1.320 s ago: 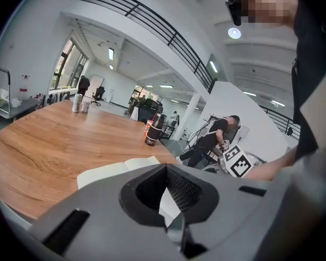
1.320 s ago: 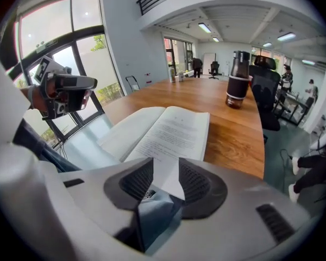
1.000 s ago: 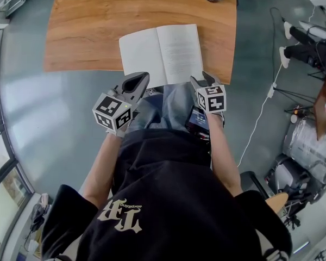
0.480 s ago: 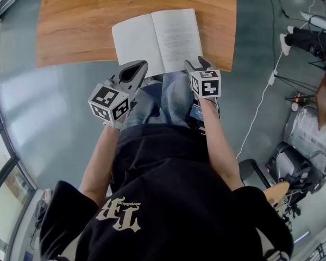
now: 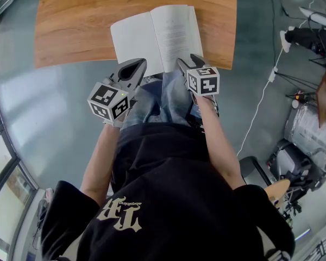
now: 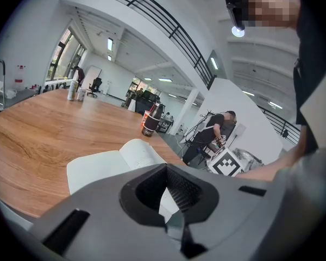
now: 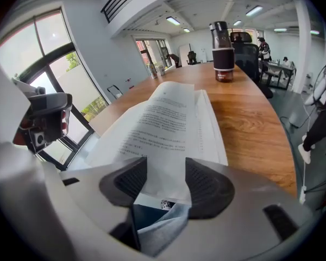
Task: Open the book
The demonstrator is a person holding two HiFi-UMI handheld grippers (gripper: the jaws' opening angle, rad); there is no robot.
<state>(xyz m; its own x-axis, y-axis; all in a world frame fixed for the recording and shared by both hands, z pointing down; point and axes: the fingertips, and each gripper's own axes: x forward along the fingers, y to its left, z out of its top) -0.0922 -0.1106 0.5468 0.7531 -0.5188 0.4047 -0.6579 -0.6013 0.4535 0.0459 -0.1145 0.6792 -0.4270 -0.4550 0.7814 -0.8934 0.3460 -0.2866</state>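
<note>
The book (image 5: 152, 37) lies open near the front edge of the wooden table (image 5: 76, 26), its white pages facing up. My right gripper (image 5: 189, 64) is at the bottom edge of the printed right-hand page. In the right gripper view the jaws (image 7: 165, 184) stand apart, with that page's near edge (image 7: 168, 118) lying between the pads. My left gripper (image 5: 133, 69) hangs just short of the table edge below the blank left page, shut on nothing. The left gripper view shows its closed jaws (image 6: 168, 194) with the book (image 6: 106, 165) beyond.
A dark tumbler (image 7: 221, 37) stands farther back on the table, right of the book. Two cans (image 6: 73, 90) sit at the far end. A person (image 6: 209, 135) stands beyond the table's right side. A white cable (image 5: 261, 107) runs over the floor at the right.
The right gripper has moved forward and left onto the bottom edge of the right page, and that page now bulges up slightly. The left gripper has barely moved.
</note>
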